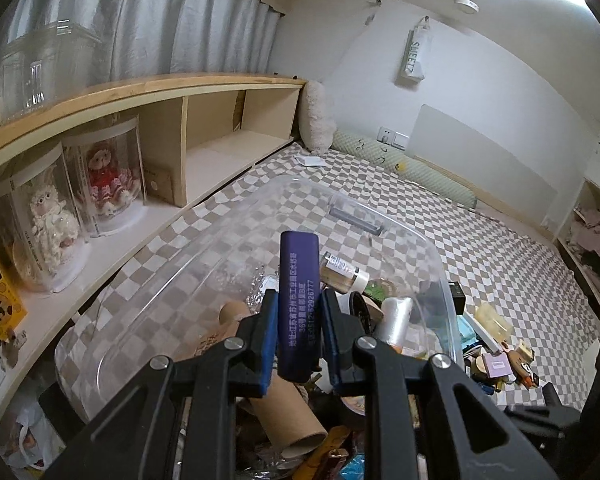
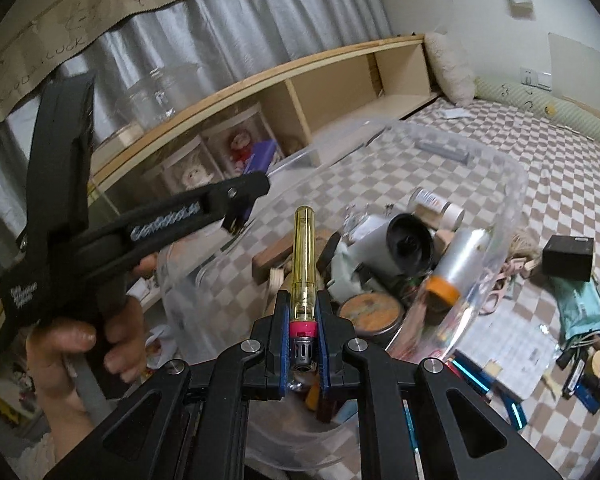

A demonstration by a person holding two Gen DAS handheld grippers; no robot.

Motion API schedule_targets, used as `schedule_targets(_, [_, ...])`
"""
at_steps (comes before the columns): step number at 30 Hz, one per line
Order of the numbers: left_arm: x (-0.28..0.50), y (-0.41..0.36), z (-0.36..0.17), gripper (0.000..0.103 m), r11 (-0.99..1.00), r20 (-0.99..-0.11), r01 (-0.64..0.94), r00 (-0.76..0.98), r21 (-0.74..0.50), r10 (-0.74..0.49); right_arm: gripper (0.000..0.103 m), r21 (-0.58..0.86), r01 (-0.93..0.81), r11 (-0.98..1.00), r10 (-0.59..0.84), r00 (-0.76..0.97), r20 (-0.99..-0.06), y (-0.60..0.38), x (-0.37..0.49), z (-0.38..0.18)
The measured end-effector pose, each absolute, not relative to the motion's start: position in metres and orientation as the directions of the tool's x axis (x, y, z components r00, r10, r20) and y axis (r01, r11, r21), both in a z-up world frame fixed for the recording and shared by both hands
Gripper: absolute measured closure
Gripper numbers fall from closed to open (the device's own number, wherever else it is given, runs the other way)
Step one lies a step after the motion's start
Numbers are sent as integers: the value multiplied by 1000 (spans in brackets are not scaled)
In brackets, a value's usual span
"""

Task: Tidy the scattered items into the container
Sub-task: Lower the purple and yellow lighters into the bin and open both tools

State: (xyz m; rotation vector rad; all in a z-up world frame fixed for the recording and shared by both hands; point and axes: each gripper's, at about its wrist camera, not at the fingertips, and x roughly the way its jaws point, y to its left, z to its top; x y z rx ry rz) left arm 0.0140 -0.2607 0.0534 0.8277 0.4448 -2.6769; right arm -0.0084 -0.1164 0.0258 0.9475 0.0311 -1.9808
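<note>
My left gripper [image 1: 299, 312] is shut on a flat purple box with printed text [image 1: 299, 280], held upright over the clear plastic container [image 1: 436, 264]. My right gripper [image 2: 303, 316] is shut on a yellow transparent lighter with a red collar [image 2: 305, 260], also above the clear container [image 2: 516, 184]. In the right wrist view, the left gripper [image 2: 240, 216] appears at left, held by a hand [image 2: 80, 344], with the purple box [image 2: 258, 156] sticking out past it. The container holds a cardboard tube [image 1: 284, 412], a small bottle [image 1: 342, 274], a silver tube with an orange cap [image 2: 456, 268] and other items.
Scattered items lie on the checkered bed cover right of the container: a black box [image 2: 568, 258], pink scissors [image 2: 496, 292], a teal pouch [image 2: 580, 312], papers. A wooden shelf [image 1: 148, 92] with dolls in clear cases [image 1: 108, 176] runs along the left.
</note>
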Motion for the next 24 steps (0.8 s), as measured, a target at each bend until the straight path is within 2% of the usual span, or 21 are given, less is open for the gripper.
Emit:
schedule_targets(3, [13,-260,52,81,-904,-591,379,-782,-199,-198,91,345,740,-577,-725,-268,-635,-119,-7,21])
schedule_targets(4, [12,-262,51,72,-901,-594,386,-779,-197,-203,91,351,738,-577,-726,-265,-635,-119,-7,20])
schedule_targets(5, [12,-262,51,57,-900,-594,390,-777,-194,-209,91,354,736,-576,-727,-263,-634,-119,-7,19])
schedule_targets(6, [12,-262,50,54,-899,-593,395,-776,-190,-215,91,357,736,-576,-727,-261,-635,-120,-6,18])
schedule_targets(16, [11,-258,49,53,-903,-596,393,-772,-175,-220,91,365,741,-564,-734,-248,-632,-122,-5,14])
schedule_targets(18, [11,-257,49,51,-903,-599,392,-771,-175,-219,91,358,742,-567,-731,-252,-635,-122,-3,13])
schedule_targets(19, [11,-256,49,44,-903,-598,393,-770,-175,-220,90,349,740,-575,-725,-263,-637,-122,-3,12])
schedule_targets(20, [10,-256,49,40,-903,-596,393,-772,-174,-221,81,338,737,-585,-718,-277,-639,-121,-2,12])
schedule_targets(21, [8,-260,48,39,-908,-594,384,-775,-171,-216,52,329,732,-597,-712,-295,-636,-120,-2,11])
schedule_targets(23, [5,-264,46,38,-913,-591,374,-778,-166,-211,10,315,720,-619,-707,-337,-621,-116,-1,12])
schedule_targets(24, [5,-264,45,38,-912,-591,375,-778,-165,-213,10,309,719,-622,-709,-350,-613,-115,0,13])
